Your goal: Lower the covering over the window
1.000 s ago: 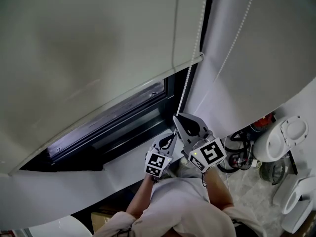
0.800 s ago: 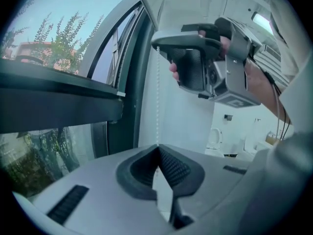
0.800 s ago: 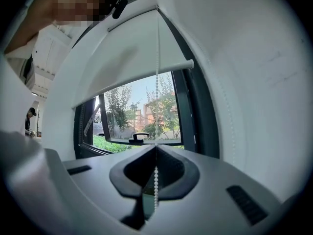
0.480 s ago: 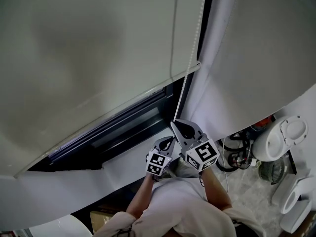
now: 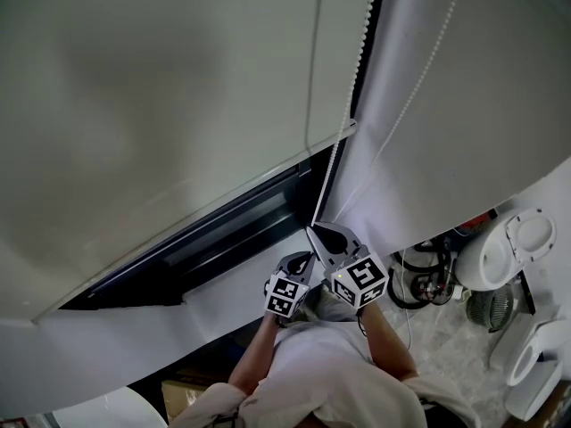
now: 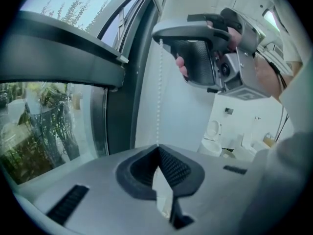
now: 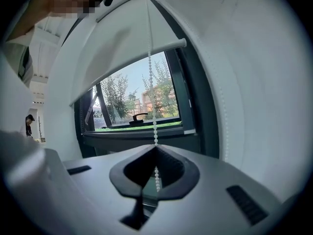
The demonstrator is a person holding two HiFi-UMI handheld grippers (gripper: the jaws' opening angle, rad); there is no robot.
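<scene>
Two grippers work one bead chain (image 5: 344,128) at the right edge of the window (image 5: 227,230). From above the person's head, the right gripper (image 5: 314,232) grips the chain higher up and the left gripper (image 5: 306,258) sits just below and beside it, both over the white sill (image 5: 236,306). The blind (image 5: 169,105) covers most of the window, and its lower edge slants across the frame with a dark strip of window showing beneath. Looking along the left gripper (image 6: 157,147), its jaws are pinched tight on the bead chain (image 6: 159,92), which runs straight up to the right gripper (image 6: 195,48) held above it; glass with greenery is at the left and a toilet (image 6: 212,130) stands far behind. Looking along the right gripper (image 7: 156,147), its jaws are likewise closed on the bead chain (image 7: 151,97), which climbs past the lower edge of the blind (image 7: 117,38), with trees showing through the uncovered glass.
</scene>
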